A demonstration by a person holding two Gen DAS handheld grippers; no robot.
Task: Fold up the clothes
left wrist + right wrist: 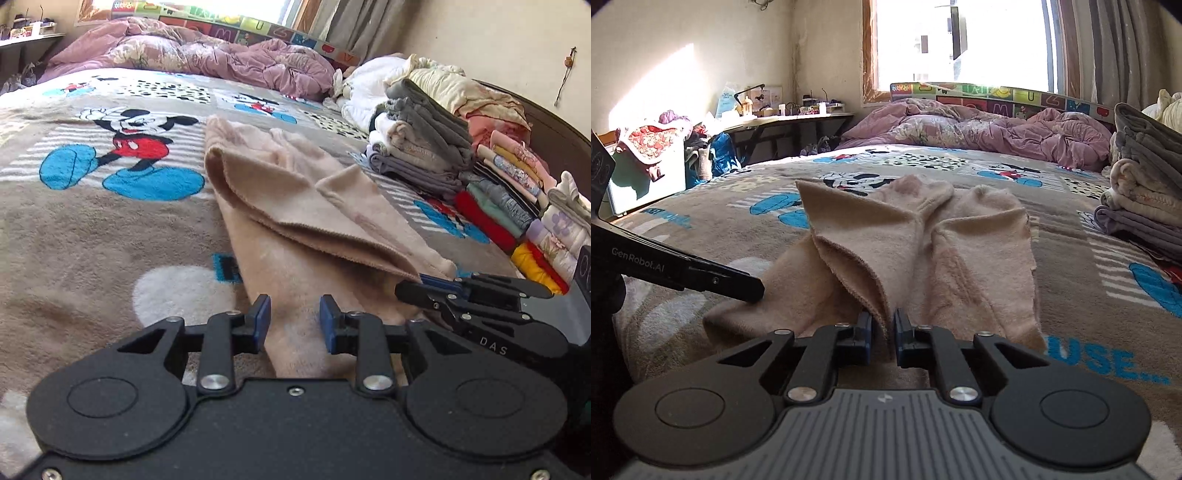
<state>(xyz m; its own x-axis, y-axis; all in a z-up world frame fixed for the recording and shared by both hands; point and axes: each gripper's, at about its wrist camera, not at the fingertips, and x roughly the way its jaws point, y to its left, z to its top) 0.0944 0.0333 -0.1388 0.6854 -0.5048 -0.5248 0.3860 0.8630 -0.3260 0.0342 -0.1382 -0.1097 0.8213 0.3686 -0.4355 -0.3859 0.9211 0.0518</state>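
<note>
A garment (295, 206) lies on the blanket (92, 229) that covers the bed, near the front edge, with its upper layer folded back toward the near side. To its right, stacks of folded clothes (480, 173) stand in a row along the bed's right side, and beyond them lies a heap of loose laundry (424, 81). At the far end of the bed a rumpled quilt (979, 129) lies under the window (960, 40), and a desk (790, 118) stands off the bed to the far left.
</note>
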